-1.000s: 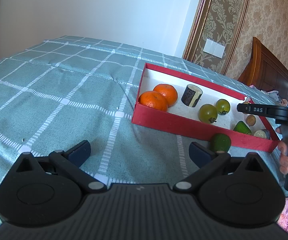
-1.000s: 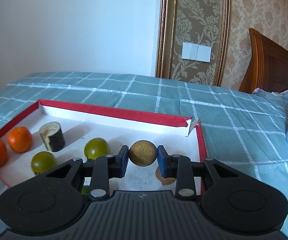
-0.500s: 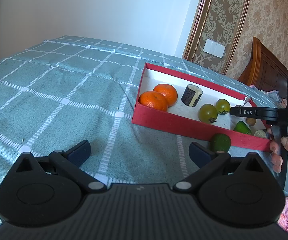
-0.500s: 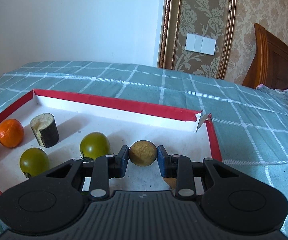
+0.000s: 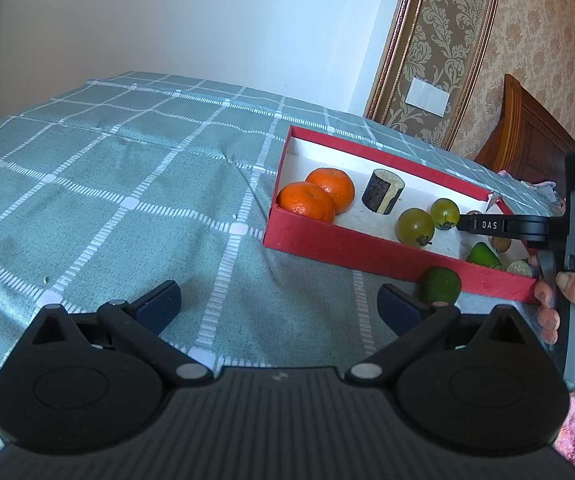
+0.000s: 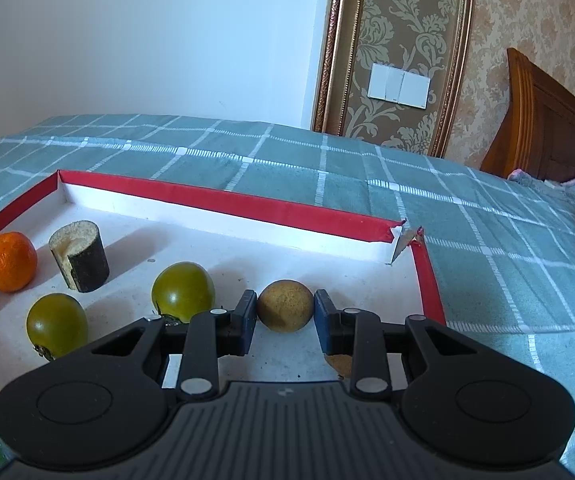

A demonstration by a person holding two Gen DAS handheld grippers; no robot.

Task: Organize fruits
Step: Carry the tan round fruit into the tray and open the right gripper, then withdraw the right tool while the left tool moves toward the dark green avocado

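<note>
Your right gripper (image 6: 285, 318) is over the red box (image 6: 223, 200), and its jaws are squeezed onto a small round brown fruit (image 6: 284, 306). The pads touch both sides of it. You cannot tell from here if the fruit is lifted or resting on the white floor of the box.

Your left gripper (image 5: 279, 308) is low over the green checked cloth (image 5: 107, 184), well apart from the box. Its jaws are wide apart and hold nothing.

Inside the box you have two oranges (image 5: 306, 201) at one end, a dark cut piece with a pale top (image 6: 79, 256) next to them, and two round green fruits (image 6: 182, 290) in the middle. A dark green fruit (image 5: 440, 285) sits on the cloth outside, right against the red wall.

Here is what could go wrong, I think. The brown fruit is round and small, so it could pop out of the pads if you squeeze too hard or tip the gripper. Then it might roll and bump the green fruits. One green fruit is just beside your left pad, so a swing that way could knock it.

Another brown piece (image 6: 341, 362) lies just under the right pad. Dropping low there could squash it.

The far corner of the box is torn (image 6: 403, 240). A fruit that rolls to that corner could slip out onto the cloth.
</note>
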